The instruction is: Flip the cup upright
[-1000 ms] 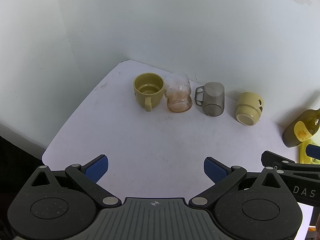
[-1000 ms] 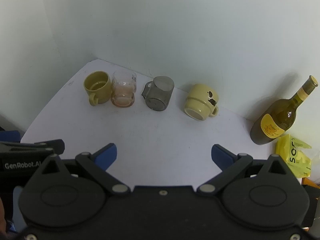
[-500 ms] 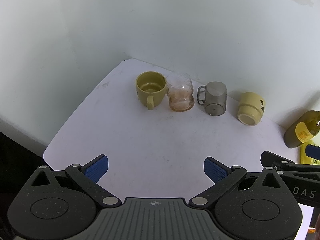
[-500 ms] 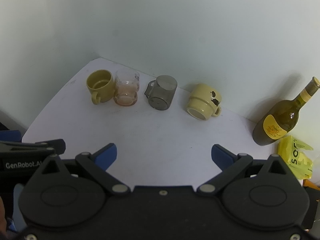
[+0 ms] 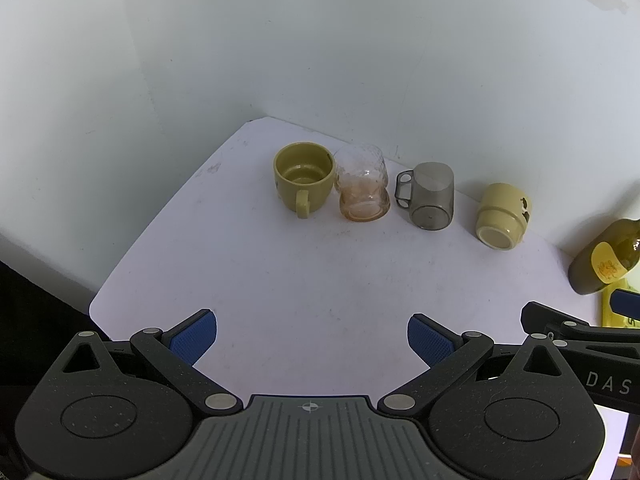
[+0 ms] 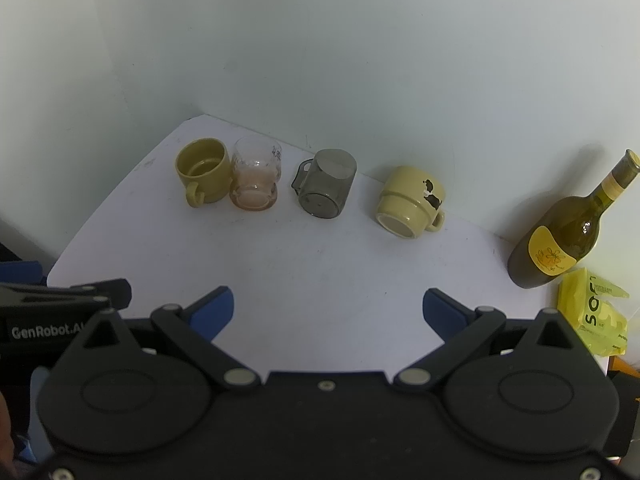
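Observation:
Several cups stand in a row at the back of the white table. An olive mug stands upright at the left. A pinkish glass touches it. A grey translucent cup and a pale yellow mug with a dark print stand upside down. My left gripper and right gripper are open and empty above the table's front, far from the cups.
An olive wine bottle with a yellow label leans by the wall at the right. A yellow packet lies in front of it. White walls close the back and left. The table's left edge drops off.
Both grippers have drawn back and tilted slightly, so the cups sit a little lower and more to the right in view. No object has moved. The jaws stay open.

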